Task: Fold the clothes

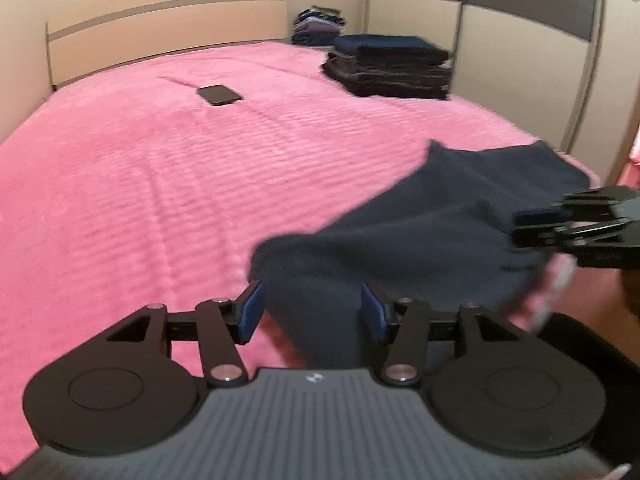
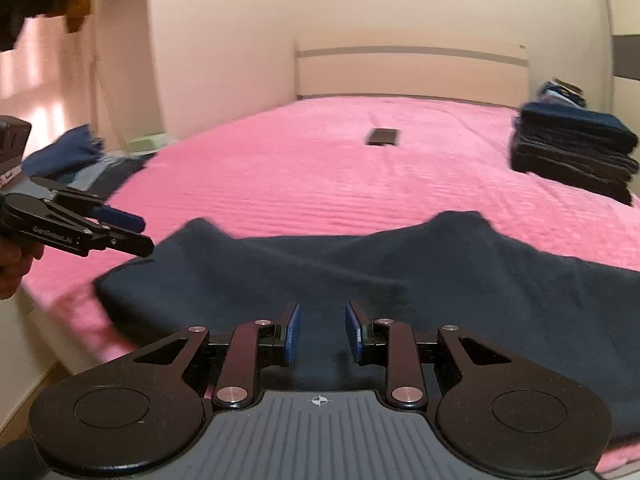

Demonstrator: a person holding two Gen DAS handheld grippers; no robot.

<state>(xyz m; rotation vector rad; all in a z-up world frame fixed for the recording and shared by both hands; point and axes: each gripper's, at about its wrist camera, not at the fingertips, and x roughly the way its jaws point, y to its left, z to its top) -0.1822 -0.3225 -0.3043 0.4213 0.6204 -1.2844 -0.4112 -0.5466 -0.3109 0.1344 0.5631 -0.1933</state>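
Observation:
A dark navy garment lies spread on the near part of the pink bed; it also shows in the right wrist view. My left gripper is open, its blue pads on either side of a raised fold of the garment without pinching it. My right gripper is open over the garment's near edge, pads apart. Each gripper shows in the other's view: the right one at the far right, the left one at the left, open above the garment's corner.
A dark phone lies mid-bed. A stack of folded dark clothes stands at the far right of the bed, another pile behind it. Wardrobe doors at right. Unfolded clothes lie at the bed's left edge.

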